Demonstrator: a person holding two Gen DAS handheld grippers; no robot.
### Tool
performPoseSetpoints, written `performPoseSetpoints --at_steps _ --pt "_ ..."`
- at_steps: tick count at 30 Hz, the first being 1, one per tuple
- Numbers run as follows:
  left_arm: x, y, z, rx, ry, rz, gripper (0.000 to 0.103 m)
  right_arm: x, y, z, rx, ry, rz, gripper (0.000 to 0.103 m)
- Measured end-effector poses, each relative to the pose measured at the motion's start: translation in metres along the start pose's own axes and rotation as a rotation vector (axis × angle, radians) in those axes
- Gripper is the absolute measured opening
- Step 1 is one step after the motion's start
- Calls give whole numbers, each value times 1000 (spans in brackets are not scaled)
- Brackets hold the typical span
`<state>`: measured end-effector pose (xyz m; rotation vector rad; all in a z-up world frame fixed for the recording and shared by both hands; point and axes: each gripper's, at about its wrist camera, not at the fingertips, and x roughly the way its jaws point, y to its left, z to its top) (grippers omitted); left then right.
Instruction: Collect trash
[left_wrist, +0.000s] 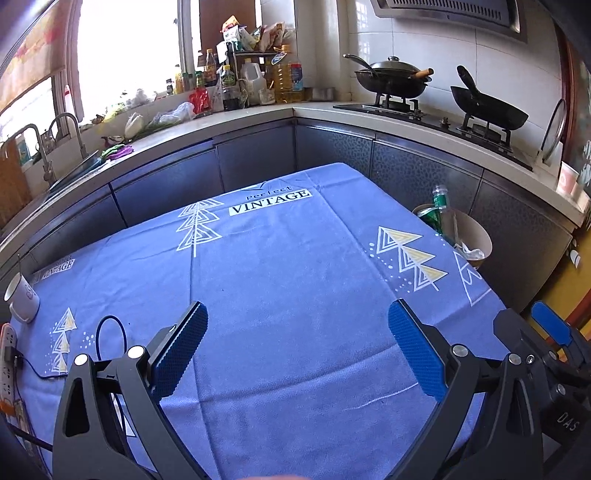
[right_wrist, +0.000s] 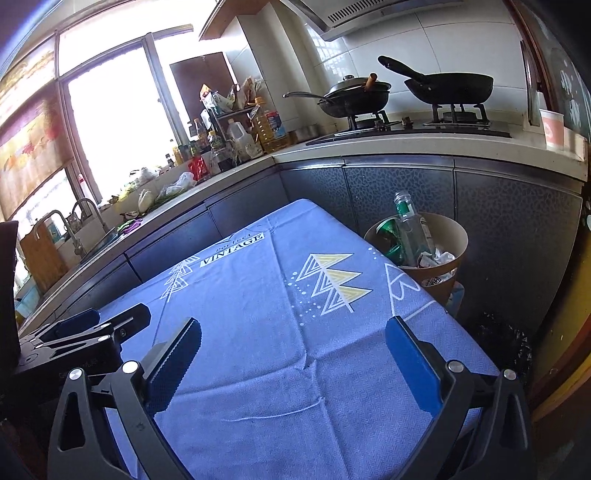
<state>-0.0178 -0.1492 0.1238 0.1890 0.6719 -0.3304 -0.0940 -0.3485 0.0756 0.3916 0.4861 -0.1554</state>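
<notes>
- Blue cloth (left_wrist: 295, 295) with white and yellow tree prints and a "VINTAGE" label is covering the whole table, and both claws are hovering over its near end.
- Left gripper (left_wrist: 297, 345) is sitting spread wide, blue pads well apart, nothing between them but bare cloth.
- Right gripper (right_wrist: 293, 365) is looking the same: jaws gaping as far as they go, nothing pinched, just cloth showing underneath.
- Each claw is peeking into the other's view at the edge, so they're riding side by side.
- Trash is all sitting in the tan paper bin (right_wrist: 452, 236), which is standing off the far right corner of the table, against the dark cabinets.
- A clear plastic bottle (right_wrist: 410, 225) with a green label is poking up out of the bin, leaning a bit, with a crushed green can (right_wrist: 389, 230) touching it on the left and crumpled white paper (right_wrist: 441, 258) lying to the right.
- A white mug (left_wrist: 23, 299) is resting on the left edge of the cloth, near a power strip (left_wrist: 8, 363) and a looping black cable (left_wrist: 110, 332).
- Behind all that, two black pans (left_wrist: 391, 79) are sitting on the stove burners, and a jumble of bottles (left_wrist: 258, 77) is crowding the counter corner by the window.
</notes>
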Motion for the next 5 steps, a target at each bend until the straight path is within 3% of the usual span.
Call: performPoseSetpoints --at_steps 5 --pt "1 0 -1 3 0 10 97 3 1 -3 1 11 7 99"
